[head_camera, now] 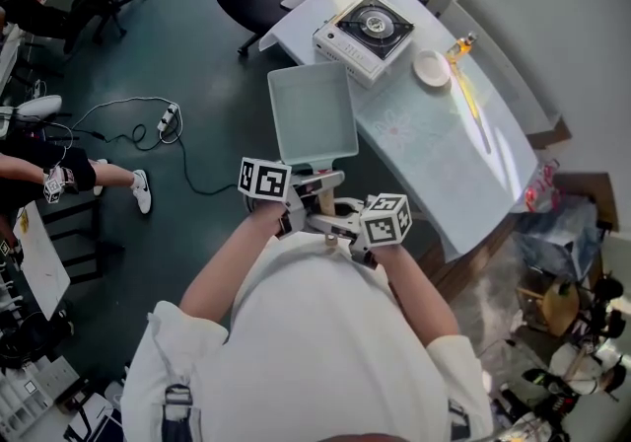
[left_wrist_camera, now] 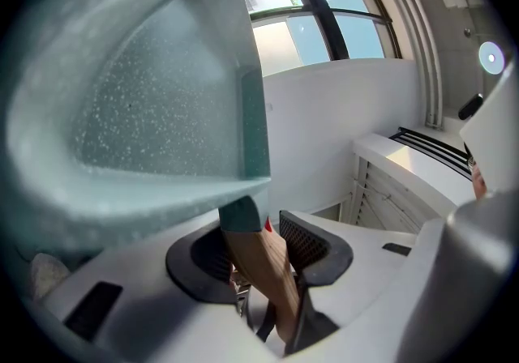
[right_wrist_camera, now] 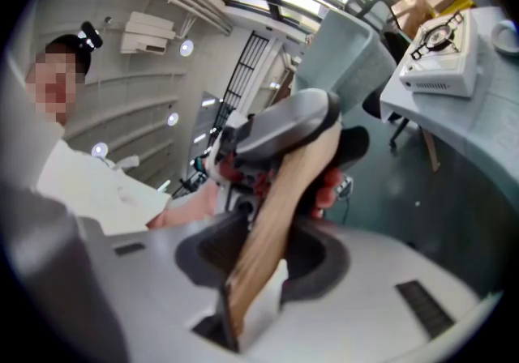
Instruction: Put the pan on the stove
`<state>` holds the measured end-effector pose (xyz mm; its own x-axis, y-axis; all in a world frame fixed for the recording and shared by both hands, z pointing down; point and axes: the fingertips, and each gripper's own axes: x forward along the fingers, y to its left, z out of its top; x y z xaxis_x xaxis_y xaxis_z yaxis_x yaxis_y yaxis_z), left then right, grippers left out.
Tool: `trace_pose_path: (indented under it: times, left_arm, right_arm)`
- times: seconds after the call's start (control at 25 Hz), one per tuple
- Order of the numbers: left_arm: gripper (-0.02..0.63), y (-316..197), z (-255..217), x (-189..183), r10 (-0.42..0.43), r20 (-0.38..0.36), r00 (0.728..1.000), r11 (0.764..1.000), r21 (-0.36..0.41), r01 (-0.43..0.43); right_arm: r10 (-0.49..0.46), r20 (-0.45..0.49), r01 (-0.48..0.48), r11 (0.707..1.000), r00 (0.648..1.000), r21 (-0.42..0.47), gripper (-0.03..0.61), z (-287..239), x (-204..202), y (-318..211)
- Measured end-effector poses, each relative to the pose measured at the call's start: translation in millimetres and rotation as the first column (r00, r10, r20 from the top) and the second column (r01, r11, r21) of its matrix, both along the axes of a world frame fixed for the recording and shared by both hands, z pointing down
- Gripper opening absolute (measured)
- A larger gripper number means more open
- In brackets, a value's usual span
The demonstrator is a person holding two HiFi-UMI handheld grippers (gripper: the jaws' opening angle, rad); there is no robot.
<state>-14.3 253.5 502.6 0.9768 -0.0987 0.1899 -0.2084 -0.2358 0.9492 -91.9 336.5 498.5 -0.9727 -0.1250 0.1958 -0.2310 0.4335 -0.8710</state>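
Midair pan (head_camera: 314,114): left gripper (left_wrist_camera: 258,248) fingers pinch its wooden handle (left_wrist_camera: 263,280) near the pan, right gripper (right_wrist_camera: 268,252) fingers pinch its end.

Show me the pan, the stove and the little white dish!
pan (head_camera: 312,114), head view, middle of its flat inside.
stove (head_camera: 372,23), head view, its round burner.
little white dish (head_camera: 431,68), head view, its middle.

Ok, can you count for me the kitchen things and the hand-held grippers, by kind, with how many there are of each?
pan: 1
stove: 1
white dish: 1
long yellow utensil: 1
hand-held gripper: 2 (left hand-held gripper, right hand-held gripper, both closed on the pan's wooden handle)
Total: 6
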Motion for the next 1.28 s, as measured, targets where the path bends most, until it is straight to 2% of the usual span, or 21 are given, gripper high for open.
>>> trace_pose_path:
  times: [0.28, 0.8, 1.28]
  left_arm:
    - [0.181, -21.1, 0.4, -1.5, 0.020, -0.004, 1.000, 1.000, -0.014, -0.020]
    - [0.181, -102.8, 13.6, 1.7, 0.138, -0.011, 0.990, 0.990, -0.021, -0.138]
    - [0.181, -187.1, 14.4, -4.4, 0.272, -0.006, 0.962, 0.962, -0.024, -0.272]
  right_arm:
    - [0.023, 0.007, -0.022, 1.000, 1.000, -0.010, 0.135, -0.5, -2.4, -22.8]
    - [0.132, 0.007, -0.132, 0.991, 0.991, -0.018, 0.135, 12.0, -8.1, -113.9]
    - [0.260, -0.005, -0.260, 0.965, 0.966, -0.012, 0.135, 13.4, -23.1, -210.3]
